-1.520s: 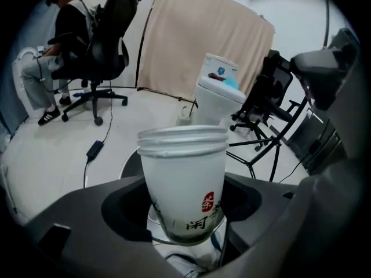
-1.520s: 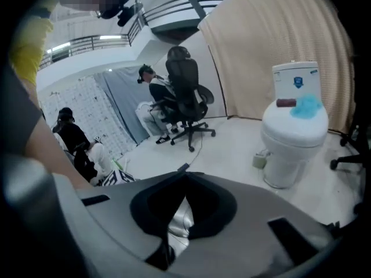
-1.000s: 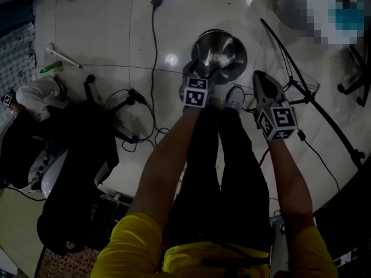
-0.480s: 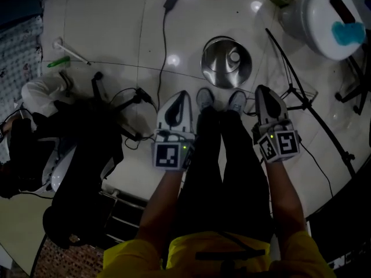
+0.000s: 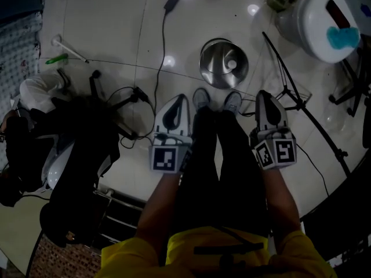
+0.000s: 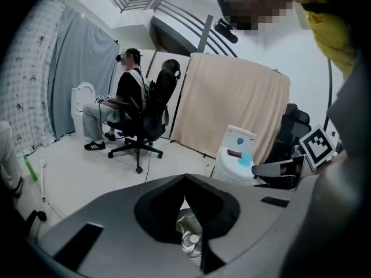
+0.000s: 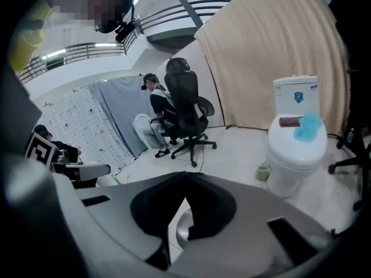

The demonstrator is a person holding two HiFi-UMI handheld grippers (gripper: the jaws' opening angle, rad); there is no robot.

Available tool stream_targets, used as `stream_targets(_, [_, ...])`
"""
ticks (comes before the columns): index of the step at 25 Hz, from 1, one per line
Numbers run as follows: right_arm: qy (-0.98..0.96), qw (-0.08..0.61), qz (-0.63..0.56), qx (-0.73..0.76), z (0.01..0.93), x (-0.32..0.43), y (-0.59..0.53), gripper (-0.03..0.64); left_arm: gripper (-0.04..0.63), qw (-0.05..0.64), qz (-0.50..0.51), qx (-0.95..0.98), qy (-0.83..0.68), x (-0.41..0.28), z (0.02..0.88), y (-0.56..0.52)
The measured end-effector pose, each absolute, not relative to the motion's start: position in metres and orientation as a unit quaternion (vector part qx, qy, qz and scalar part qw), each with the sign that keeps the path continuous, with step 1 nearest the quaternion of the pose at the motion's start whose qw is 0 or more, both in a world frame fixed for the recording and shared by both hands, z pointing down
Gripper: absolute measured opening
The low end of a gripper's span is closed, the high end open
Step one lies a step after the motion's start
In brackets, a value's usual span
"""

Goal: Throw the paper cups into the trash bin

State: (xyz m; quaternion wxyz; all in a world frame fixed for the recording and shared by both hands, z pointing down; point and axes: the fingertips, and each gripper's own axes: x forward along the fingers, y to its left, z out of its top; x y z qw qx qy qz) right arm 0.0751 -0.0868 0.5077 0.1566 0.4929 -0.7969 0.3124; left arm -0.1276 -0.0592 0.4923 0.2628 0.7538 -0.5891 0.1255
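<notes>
A round metal trash bin [image 5: 215,68] stands on the pale floor just ahead of the person's shoes. Inside it lies one white paper cup [image 5: 232,64]. My left gripper [image 5: 181,97] hangs beside the left leg, short of the bin, shut and empty. My right gripper [image 5: 264,93] hangs beside the right leg, likewise shut with nothing in it. In the left gripper view the closed jaws meet at the left gripper [image 6: 185,176], and the bin [image 6: 184,220] with the cup [image 6: 191,240] shows below them. The right gripper [image 7: 185,175] frames a sliver of the bin [image 7: 182,227].
A white toilet [image 5: 322,19] stands at the far right, with a black stand's legs [image 5: 301,103] near it. Cables [image 5: 159,45] run across the floor. A black office chair [image 5: 75,155] and a seated person [image 6: 124,106] are at the left. A beige curtain [image 6: 232,109] hangs behind.
My left gripper has drawn back from over the bin to beside the left leg. The cup now shows inside the bin. The right gripper has barely moved.
</notes>
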Motion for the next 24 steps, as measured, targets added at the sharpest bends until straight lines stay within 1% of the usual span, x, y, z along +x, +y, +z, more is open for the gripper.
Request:
stream_targets(8, [-0.795, 0.178, 0.304, 0.493, 0.52, 0.08, -0.073, 0.005, 0.005, 0.264, 0.129, 0.751, -0.592, -0.13, 0.501, -0.045])
stream_targets(9, [-0.796, 0.178, 0.302, 0.494, 0.519, 0.08, -0.073, 0.003, 0.033, 0.265, 0.128, 0.75, -0.593, -0.13, 0.501, -0.044])
stream_targets(10, [-0.796, 0.177, 0.3, 0.495, 0.519, 0.08, -0.072, 0.003, 0.035, 0.266, 0.126, 0.749, -0.594, -0.13, 0.501, -0.043])
stream_targets(18, [-0.804, 0.184, 0.292, 0.484, 0.518, 0.075, -0.064, 0.003, 0.035, 0.262, 0.127, 0.748, -0.597, -0.129, 0.501, -0.034])
stream_targets(24, [-0.804, 0.177, 0.29, 0.488, 0.509, 0.076, -0.063, 0.005, 0.035, 0.275, 0.119, 0.74, -0.602, -0.129, 0.498, -0.023])
